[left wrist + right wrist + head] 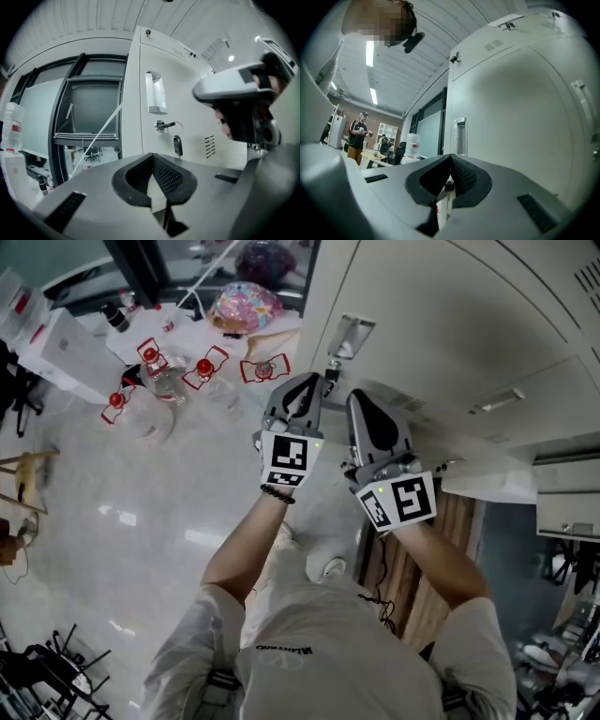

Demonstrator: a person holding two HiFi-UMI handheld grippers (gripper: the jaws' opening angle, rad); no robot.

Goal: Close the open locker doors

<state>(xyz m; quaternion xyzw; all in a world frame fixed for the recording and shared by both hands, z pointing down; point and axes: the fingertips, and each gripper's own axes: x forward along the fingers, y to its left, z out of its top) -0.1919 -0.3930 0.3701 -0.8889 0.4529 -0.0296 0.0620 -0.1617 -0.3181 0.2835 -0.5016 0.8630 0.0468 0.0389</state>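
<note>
Several clear jugs [167, 382] with red caps lie and stand on the pale glossy floor [112, 521]; we cannot tell whether they are filled. In the left gripper view a bottle [12, 126] with a red label stands at the far left. In the right gripper view stacked jugs [411, 145] stand beyond the lockers. The grey lockers [441, 324] fill the upper right of the head view. The locker door [183, 103] facing us sits flush with its frame, so we see nothing of what is inside. It has a recessed handle [155, 92], a key [165, 125] in its lock with a dark fob [177, 145] hanging below, and vent slots [209, 146]. At the right edge of the head view a dark gap shows beneath a pale panel; we cannot tell whether a door stands open there.

The left tongs [152, 157] are clenched with nothing between them. They point level at the keyed door, near it but clear of it. The right tongs [451, 157] are clenched and empty too, just beside a broad grey door panel [520, 122]. We cannot tell whether they touch it. From above, the two tongs sit side by side in front of the lockers.

A white surface [56, 357] stands at the upper left, and a colourful bag [246, 306] lies near the lockers. A dark-framed window [89, 108] runs left of the lockers. Strip lights [370, 52] hang from the slatted ceiling, and two people [358, 133] stand far off.
</note>
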